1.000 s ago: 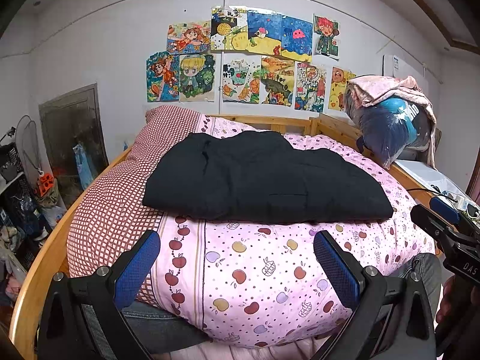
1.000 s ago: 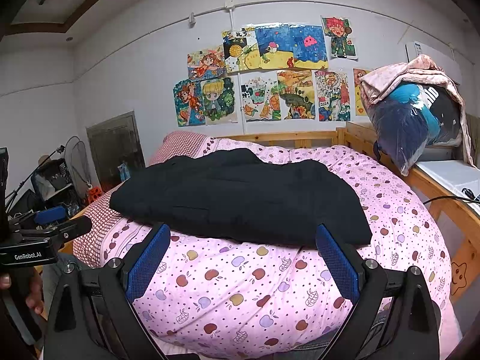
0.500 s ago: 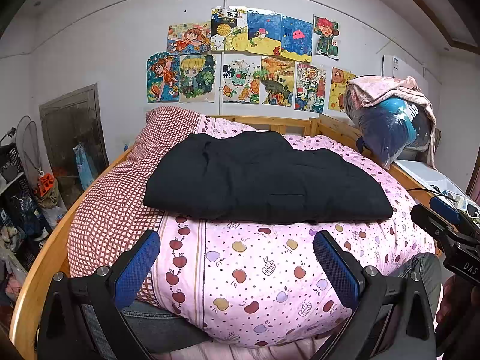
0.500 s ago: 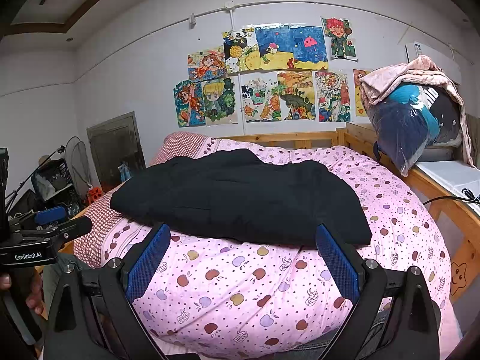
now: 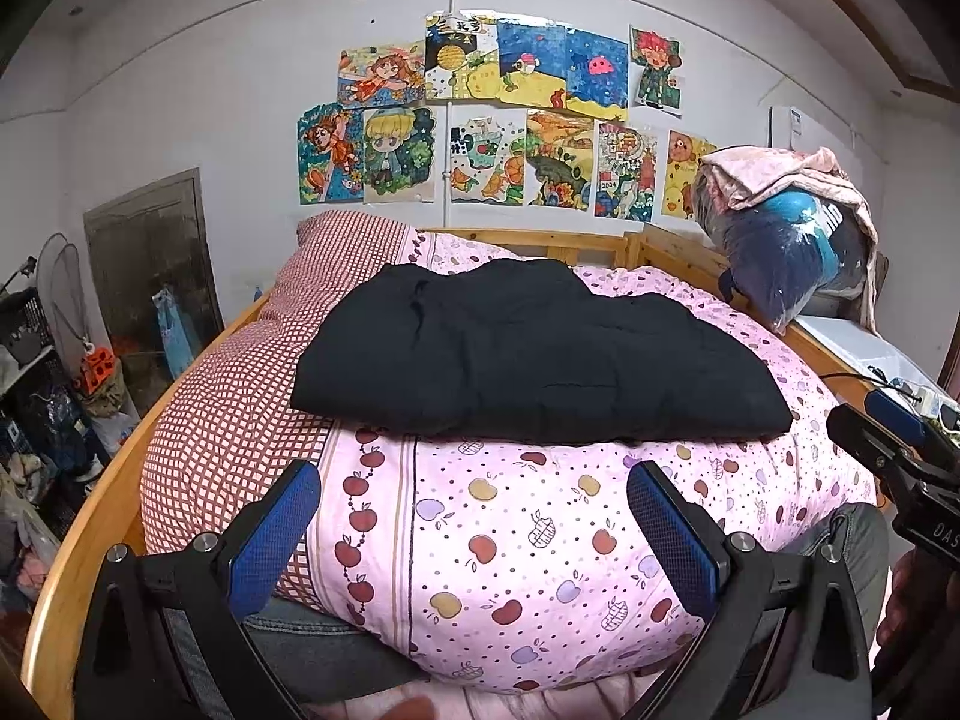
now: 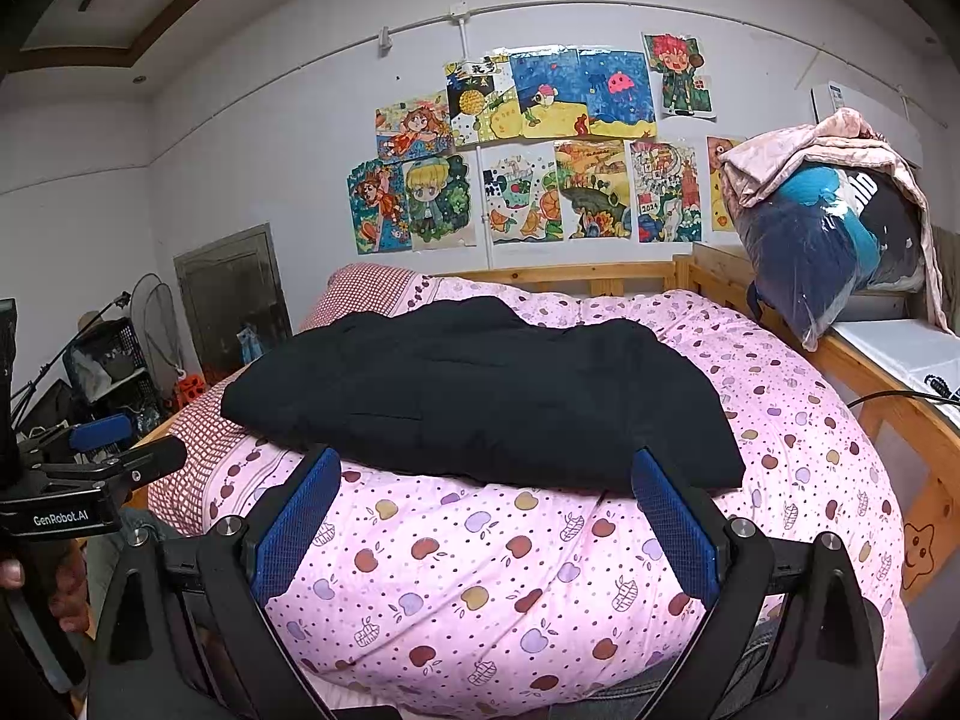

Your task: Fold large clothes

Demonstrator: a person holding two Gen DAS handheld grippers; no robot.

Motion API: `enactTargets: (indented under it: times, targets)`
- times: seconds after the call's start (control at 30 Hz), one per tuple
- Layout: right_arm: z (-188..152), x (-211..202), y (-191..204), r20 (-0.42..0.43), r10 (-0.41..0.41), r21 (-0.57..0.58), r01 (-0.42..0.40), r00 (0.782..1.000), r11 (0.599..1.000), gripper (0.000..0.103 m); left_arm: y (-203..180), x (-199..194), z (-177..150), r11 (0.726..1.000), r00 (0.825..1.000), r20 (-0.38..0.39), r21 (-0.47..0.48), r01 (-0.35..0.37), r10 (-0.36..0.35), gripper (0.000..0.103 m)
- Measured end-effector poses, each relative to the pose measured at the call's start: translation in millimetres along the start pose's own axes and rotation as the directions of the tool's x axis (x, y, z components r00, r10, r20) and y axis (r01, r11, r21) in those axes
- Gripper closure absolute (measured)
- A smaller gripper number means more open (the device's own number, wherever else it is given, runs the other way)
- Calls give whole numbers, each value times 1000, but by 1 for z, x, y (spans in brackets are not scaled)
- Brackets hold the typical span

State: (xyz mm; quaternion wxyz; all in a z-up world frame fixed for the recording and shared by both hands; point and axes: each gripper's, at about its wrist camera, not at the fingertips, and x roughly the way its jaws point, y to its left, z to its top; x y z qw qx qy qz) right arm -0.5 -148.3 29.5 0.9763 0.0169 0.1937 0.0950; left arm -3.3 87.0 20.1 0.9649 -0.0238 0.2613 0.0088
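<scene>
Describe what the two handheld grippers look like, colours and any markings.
Both are black frames with bolts. The left gripper and right gripper carry blue textured pads. White lettering reads GenRobot.AI on the left one, DAS on the right.

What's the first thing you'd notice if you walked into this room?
Probably the big black garment lying folded in the middle of the pink apple-print quilt on the bed. Next, the bright cartoon drawings taped on the wall behind the bed. On the right sits a bag of clothes under a pink blanket.
</scene>
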Motion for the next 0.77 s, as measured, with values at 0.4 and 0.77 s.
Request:
enactTargets:
  times: [0.4,0.77]
  targets:
    - [-1,-1,1,0,-2,1,2,1000,1000,8,-6,-3,-3,1000,1000,10,12,4,-4,0]
    - [-6,-2,7,-6,-1,8,1,1000,1000,8,-9,-2,-3,1000,1000,8,11,2,-2,0]
